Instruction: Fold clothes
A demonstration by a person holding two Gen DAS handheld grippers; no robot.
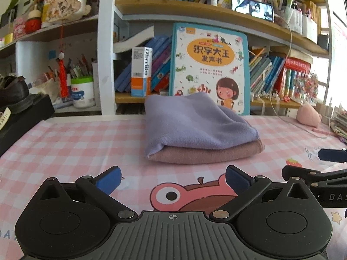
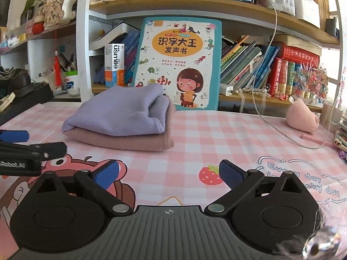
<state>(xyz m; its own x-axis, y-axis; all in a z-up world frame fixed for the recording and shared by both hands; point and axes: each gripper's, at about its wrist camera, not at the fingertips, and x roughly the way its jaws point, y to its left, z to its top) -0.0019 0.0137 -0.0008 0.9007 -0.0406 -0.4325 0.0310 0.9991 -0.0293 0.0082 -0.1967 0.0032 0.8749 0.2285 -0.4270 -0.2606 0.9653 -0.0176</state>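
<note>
1. Now, your left gripper (image 1: 173, 178) hangs low over the pink checked tablecloth (image 1: 76, 143) with its blue-padded jaws spread wide and nothing between them; only the cartoon frog print (image 1: 190, 195) shows in the gap.
2. Your right gripper (image 2: 169, 173) is likewise spread wide and empty, its pads apart over the cloth, with a printed strawberry (image 2: 211, 174) showing between them.
3. The clothes sit ahead of both grippers, apart from every finger: a folded lilac garment (image 1: 195, 123) lies on top of a folded dusty-pink garment (image 1: 206, 153), making one neat stack on the tablecloth.
4. From your right wrist view the stack sits left of centre, the lilac piece (image 2: 121, 112) covering most of the pink one (image 2: 130, 140), whose edge shows along the front and right.
5. Each gripper catches the other at the frame edge: the right one enters the left view from the right, and the left one (image 2: 21, 149) enters the right view from the left.
6. Just behind the stack a children's picture book (image 1: 208, 65) stands upright against the bookshelf (image 1: 195, 10).
7. A pink plush toy (image 2: 302, 117) rests on the cloth far to the right, well apart from the stack, beside a trailing white cable (image 2: 269, 49).
</note>
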